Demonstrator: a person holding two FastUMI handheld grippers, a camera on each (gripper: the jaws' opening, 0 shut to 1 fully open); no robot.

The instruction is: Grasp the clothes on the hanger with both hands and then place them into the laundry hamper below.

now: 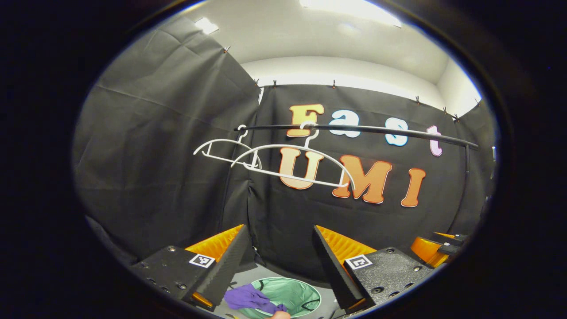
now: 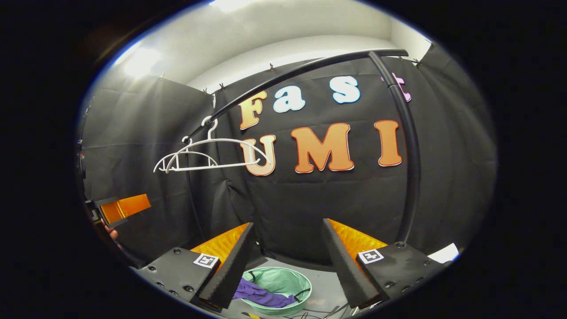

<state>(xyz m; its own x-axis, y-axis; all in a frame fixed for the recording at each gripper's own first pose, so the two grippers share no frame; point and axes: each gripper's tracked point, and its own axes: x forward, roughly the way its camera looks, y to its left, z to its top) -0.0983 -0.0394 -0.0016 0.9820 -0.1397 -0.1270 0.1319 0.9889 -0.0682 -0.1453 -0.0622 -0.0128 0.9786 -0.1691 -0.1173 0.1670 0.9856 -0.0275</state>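
Two bare white hangers (image 1: 292, 166) (image 2: 212, 153) hang from the black rail (image 1: 376, 130) (image 2: 310, 66). Below on the floor stands the green laundry hamper (image 1: 290, 293) (image 2: 283, 281), with a purple garment (image 1: 248, 297) (image 2: 261, 296) draped over its near-left rim and partly inside. My left gripper (image 1: 279, 248) is open, its fingers framing the hamper from above, nothing between them. My right gripper (image 2: 288, 243) is likewise open and empty above the hamper. The right gripper's orange fingers (image 1: 436, 248) show at the left gripper view's right edge, and the left gripper's orange fingers (image 2: 119, 208) at the right gripper view's left edge.
The rail's upright post (image 2: 409, 168) stands on the right, down to the grey floor (image 2: 323, 288). A white sheet (image 2: 445, 253) lies at the far right. Black cloth walls close in on all sides.
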